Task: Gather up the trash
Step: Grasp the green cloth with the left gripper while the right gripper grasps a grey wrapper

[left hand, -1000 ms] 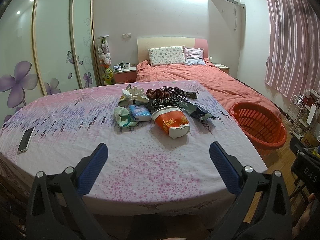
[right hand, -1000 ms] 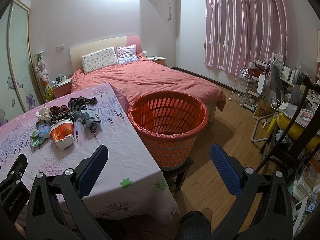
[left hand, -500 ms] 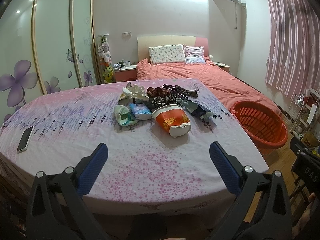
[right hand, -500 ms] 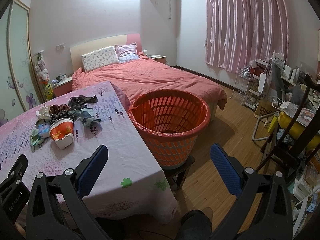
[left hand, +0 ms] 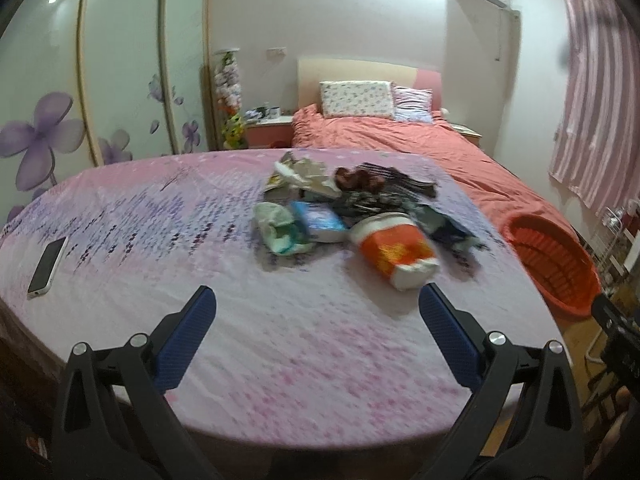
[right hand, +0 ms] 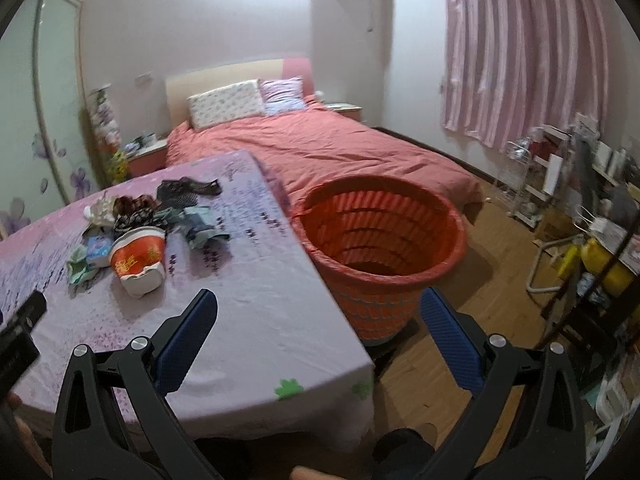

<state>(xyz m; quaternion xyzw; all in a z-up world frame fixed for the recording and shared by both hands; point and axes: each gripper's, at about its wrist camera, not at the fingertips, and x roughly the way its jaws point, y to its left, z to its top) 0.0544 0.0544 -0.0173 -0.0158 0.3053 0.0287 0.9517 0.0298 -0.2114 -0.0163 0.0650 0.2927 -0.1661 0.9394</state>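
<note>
Orange cup (left hand: 394, 249) centre-frame, untouched; you're on approach w/ left gripper (left hand: 316, 312), right gripper (right hand: 318, 314), both jaws spread, empty. Next: close in, grab.

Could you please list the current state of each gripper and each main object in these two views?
left gripper: open, empty, over the table.
right gripper: open, empty, near the basket.
instant noodle cup: tipped on its side on the table.
trash pile: loose on the table, uncollected.
orange basket: upright beside the table; what its inside shows holds nothing.
phone: flat, screen up, apart from the trash.
</note>
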